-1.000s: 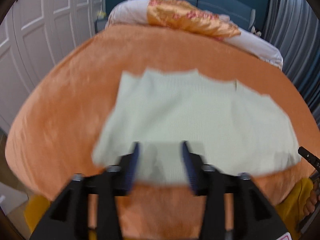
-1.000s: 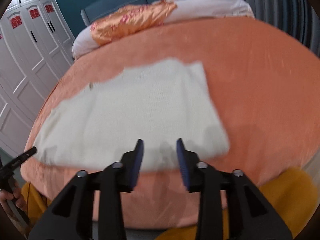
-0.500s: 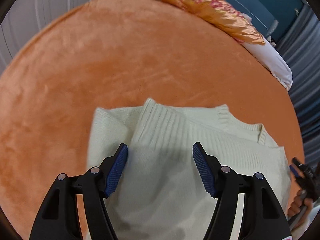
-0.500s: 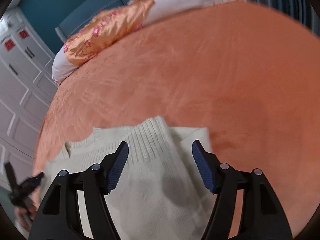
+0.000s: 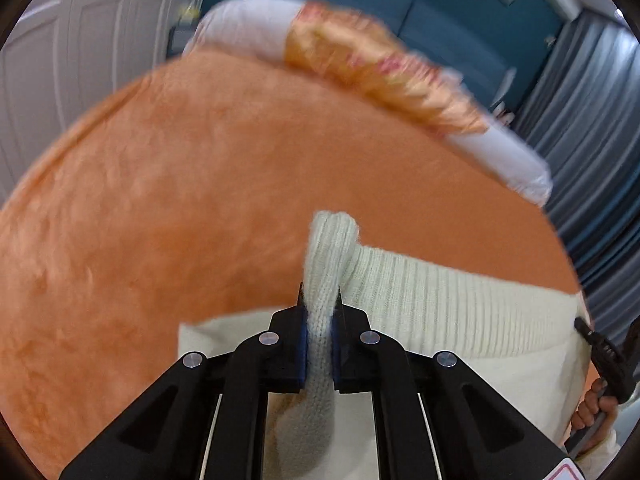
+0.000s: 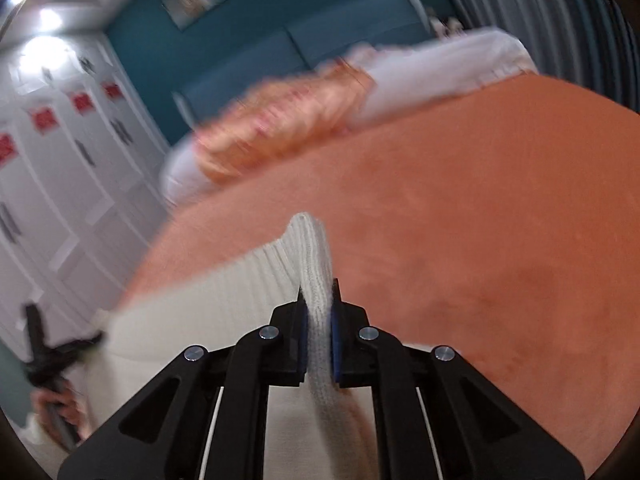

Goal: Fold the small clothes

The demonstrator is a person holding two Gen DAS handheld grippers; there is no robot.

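On the bed, under an orange blanket, a cream knit sweater lies at the near edge, its ribbed band stretched between the two tools. Far off, a patterned pillow rests by the headboard; it plays no part.

Left gripper: jaws closed, pinching a bunched corner of the ribbed band. Right gripper: jaws likewise closed on the opposite corner. Both views are motion-blurred.

Step judged: the held edge is to be carried over to make a fold. For a clean result, both corners should be raised level and moved together, with the band kept lightly taut so no sag forms between them. Release should be delayed until the edge lies square on the lower layer. Knit is soft and stretchy; hard pulling apart would distort it.
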